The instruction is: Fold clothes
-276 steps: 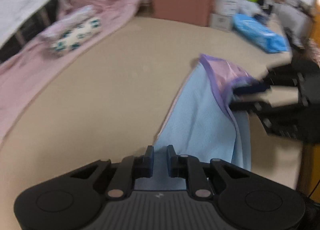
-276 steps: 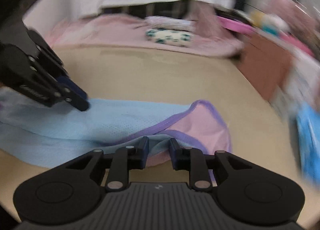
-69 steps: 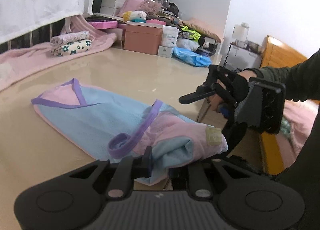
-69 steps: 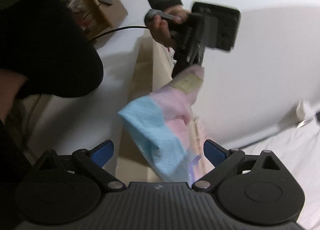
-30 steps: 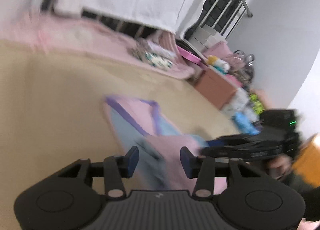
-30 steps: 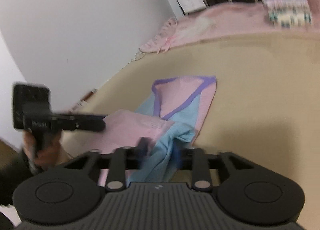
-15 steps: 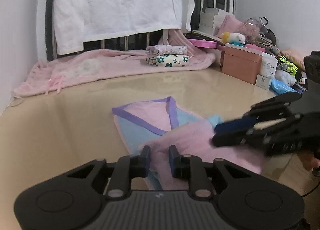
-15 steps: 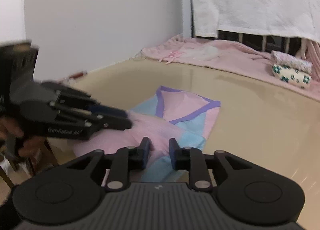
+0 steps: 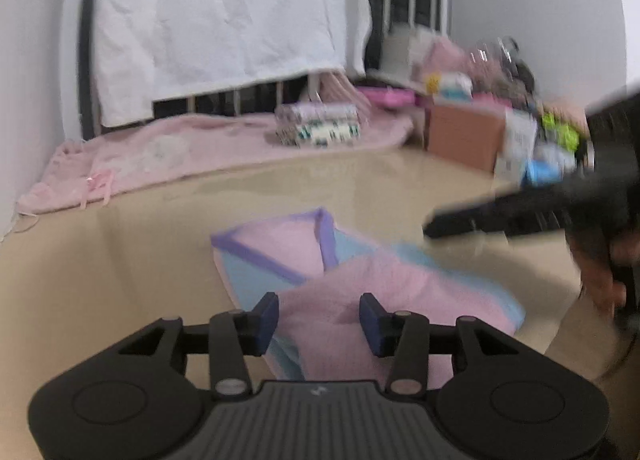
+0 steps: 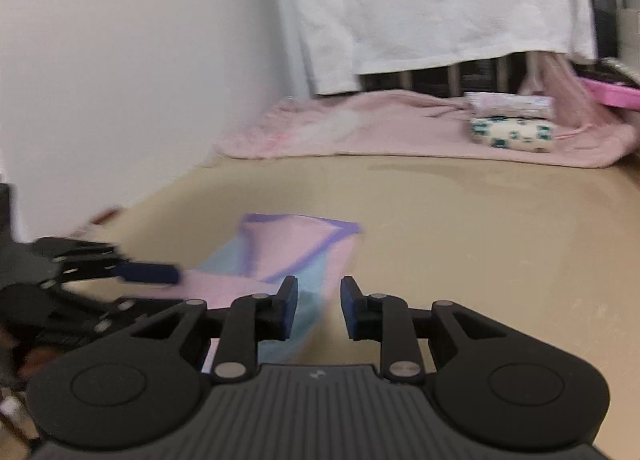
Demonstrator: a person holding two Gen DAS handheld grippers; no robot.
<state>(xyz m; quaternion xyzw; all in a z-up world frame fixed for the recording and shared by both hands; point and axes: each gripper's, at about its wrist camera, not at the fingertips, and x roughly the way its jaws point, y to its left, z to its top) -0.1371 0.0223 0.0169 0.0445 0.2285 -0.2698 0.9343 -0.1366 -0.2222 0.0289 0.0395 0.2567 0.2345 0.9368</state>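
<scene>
Left gripper (image 9: 319, 318): jaws apart and opening; pink fold of the garment (image 9: 360, 292) lying between the blue pads (image 9: 267, 316), no pad pressing on it, nothing gripped. Right gripper (image 10: 319, 305): jaws parted by a narrow gap; light-blue edge of the garment (image 10: 292, 260) just beside the left-hand pad, beige surface showing through the gap; nothing gripped.

Ahead of both sets of fingers: garment lying flat on the beige tabletop (image 9: 120, 260), near part folded over pink side up, far part showing light blue with purple trim forming a V. In the left wrist view, right gripper blurred, to the right of the left fingers, tips over the garment's right edge; whether touching, cannot tell. A hand (image 9: 600, 280) on its handle at the far right.

Further out: pink blanket (image 9: 160, 156) along the far edge of the tabletop, two folded patterned cloths (image 10: 512, 124) stacked on it. Behind that, white sheet (image 10: 440, 0) hung over a dark rail. Far right of left fingers: brown box (image 9: 464, 136) amid blurred clutter.
</scene>
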